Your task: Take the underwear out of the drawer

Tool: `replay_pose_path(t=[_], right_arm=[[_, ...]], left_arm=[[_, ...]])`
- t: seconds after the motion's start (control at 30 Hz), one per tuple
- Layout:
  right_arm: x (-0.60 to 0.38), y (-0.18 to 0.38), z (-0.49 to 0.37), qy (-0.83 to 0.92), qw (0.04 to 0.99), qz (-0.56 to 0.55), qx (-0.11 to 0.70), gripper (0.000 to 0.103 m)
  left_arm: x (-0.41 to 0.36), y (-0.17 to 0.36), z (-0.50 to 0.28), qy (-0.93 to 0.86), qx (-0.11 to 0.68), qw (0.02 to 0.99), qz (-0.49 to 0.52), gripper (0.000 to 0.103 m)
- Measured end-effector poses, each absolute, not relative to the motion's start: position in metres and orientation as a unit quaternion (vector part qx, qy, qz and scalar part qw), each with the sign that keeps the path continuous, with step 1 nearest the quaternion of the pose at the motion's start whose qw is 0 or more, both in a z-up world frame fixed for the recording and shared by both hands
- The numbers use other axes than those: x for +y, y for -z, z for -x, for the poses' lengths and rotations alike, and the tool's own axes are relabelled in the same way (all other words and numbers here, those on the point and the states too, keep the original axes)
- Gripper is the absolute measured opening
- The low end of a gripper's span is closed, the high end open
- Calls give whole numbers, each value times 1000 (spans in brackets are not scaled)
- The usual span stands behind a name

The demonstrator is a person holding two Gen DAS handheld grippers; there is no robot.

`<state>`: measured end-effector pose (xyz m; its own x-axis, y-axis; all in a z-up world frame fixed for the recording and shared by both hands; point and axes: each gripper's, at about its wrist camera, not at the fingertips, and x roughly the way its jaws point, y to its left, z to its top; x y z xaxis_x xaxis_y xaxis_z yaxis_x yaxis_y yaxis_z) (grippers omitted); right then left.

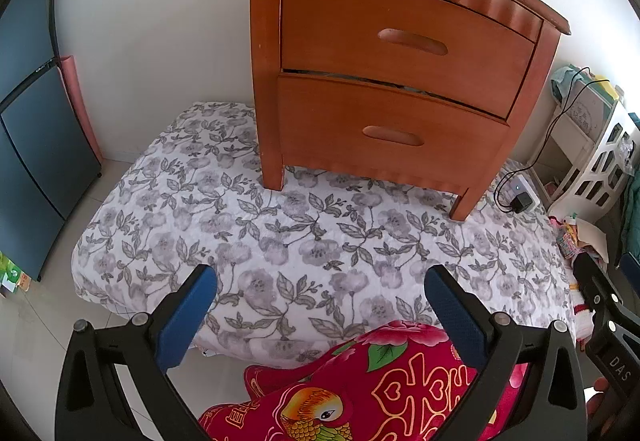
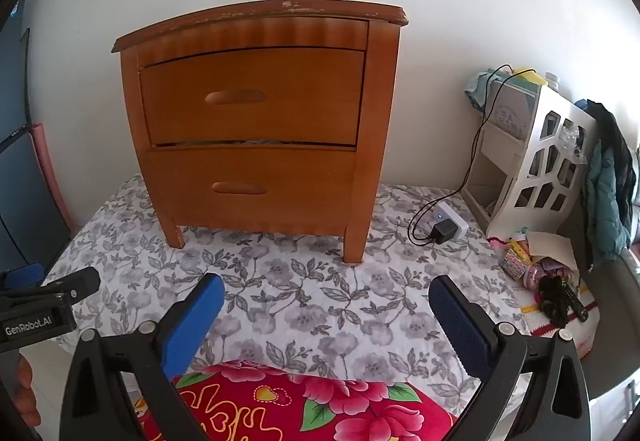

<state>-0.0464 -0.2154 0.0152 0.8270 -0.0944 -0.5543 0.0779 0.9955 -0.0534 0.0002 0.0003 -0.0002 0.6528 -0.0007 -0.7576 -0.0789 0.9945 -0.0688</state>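
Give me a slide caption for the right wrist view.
Open right gripper faces the orange-brown wooden two-drawer nightstand, both drawers nearly closed.

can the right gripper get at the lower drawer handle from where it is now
Probably yes. The right gripper is open, and only bare floral cover lies between it and the lower drawer handle. The left gripper sits off to the side.

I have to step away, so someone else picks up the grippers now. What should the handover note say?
Left gripper: jaws open, empty, held over the floral bedspread.
Right gripper: jaws open, empty, facing the nightstand.
Both drawers look essentially closed; a thin gap shows above the lower drawer. No underwear in view.
Done: nothing yet.
Left: pull a drawer by its handle, find the underwear, lift it out.
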Motion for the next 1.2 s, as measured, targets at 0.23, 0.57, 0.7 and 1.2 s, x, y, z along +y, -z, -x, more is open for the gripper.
replay_pose_path(t=[0.23,0.57,0.7,1.2], right_arm=[[-215,-14,47,46,955,14,291,103],[-212,-13,47,45,955,13,292,103],[-219,-15,48,46,955,13,293,103],[-218,-13,48,45,955,13,294,103]], left_arm=[[0,0,0,-21,416,908,48,103],[1,0,0,-21,416,908,48,103],[1,0,0,-21,416,908,48,103],[2,-2,0,-21,417,907,48,103]])
